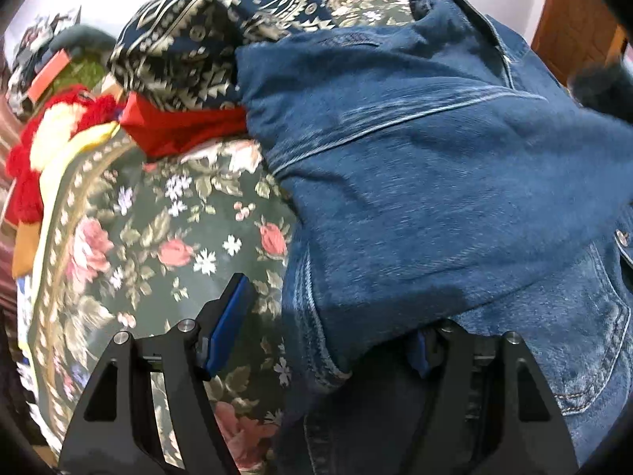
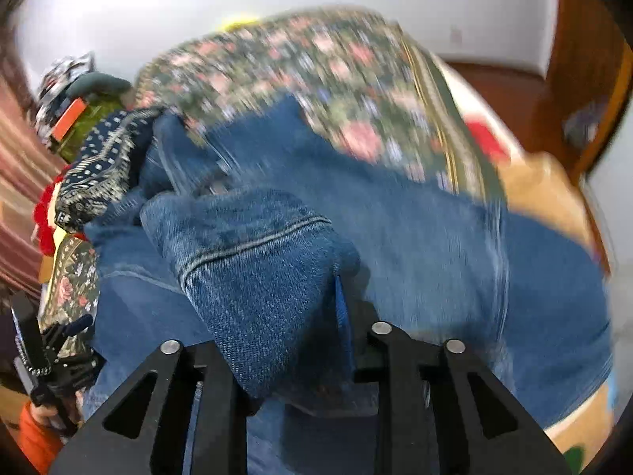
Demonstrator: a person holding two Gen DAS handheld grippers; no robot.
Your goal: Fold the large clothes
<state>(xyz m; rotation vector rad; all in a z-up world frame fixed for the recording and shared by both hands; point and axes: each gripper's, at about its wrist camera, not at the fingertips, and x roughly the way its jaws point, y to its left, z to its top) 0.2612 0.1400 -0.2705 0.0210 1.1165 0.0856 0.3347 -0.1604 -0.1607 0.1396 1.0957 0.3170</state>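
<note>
The denim jacket [image 1: 435,182] lies on the floral bedspread [image 1: 158,245]; the left gripper [image 1: 328,340] has fingers apart around its edge, while the right gripper [image 2: 300,316] is clamped on a denim fold between its fingers; judging by this, lift evenly and keep the seam straight

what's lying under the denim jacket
The denim jacket lies on a green floral bedspread. At its far left edge sit a navy patterned cloth and red fabric. Anything beneath its middle is covered.
</note>
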